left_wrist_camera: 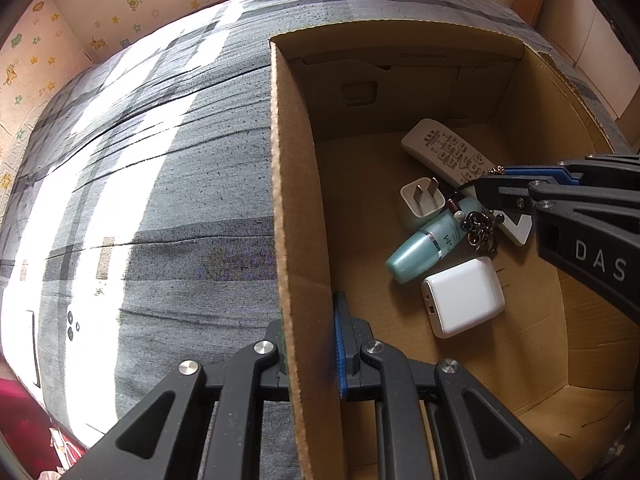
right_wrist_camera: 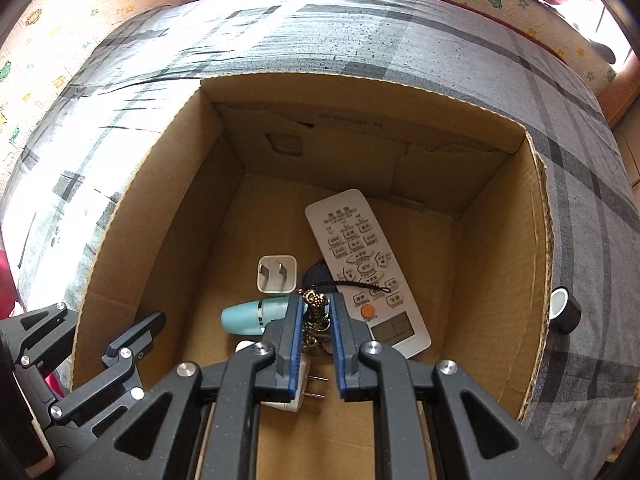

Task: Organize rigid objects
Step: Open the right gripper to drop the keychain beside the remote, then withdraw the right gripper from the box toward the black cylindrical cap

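Observation:
An open cardboard box sits on a grey plaid cloth. Inside lie a white remote control, a small white plug adapter, a teal bottle and a white charger block. My right gripper is over the box floor, shut on a metal keychain charm with a dark cord. My left gripper is shut on the box's left wall, and its fingers show in the right wrist view.
A black cylinder with a white end lies on the cloth outside the box's right wall. A white device with round buttons lies on the cloth at the left. A wall with animal-print paper stands behind.

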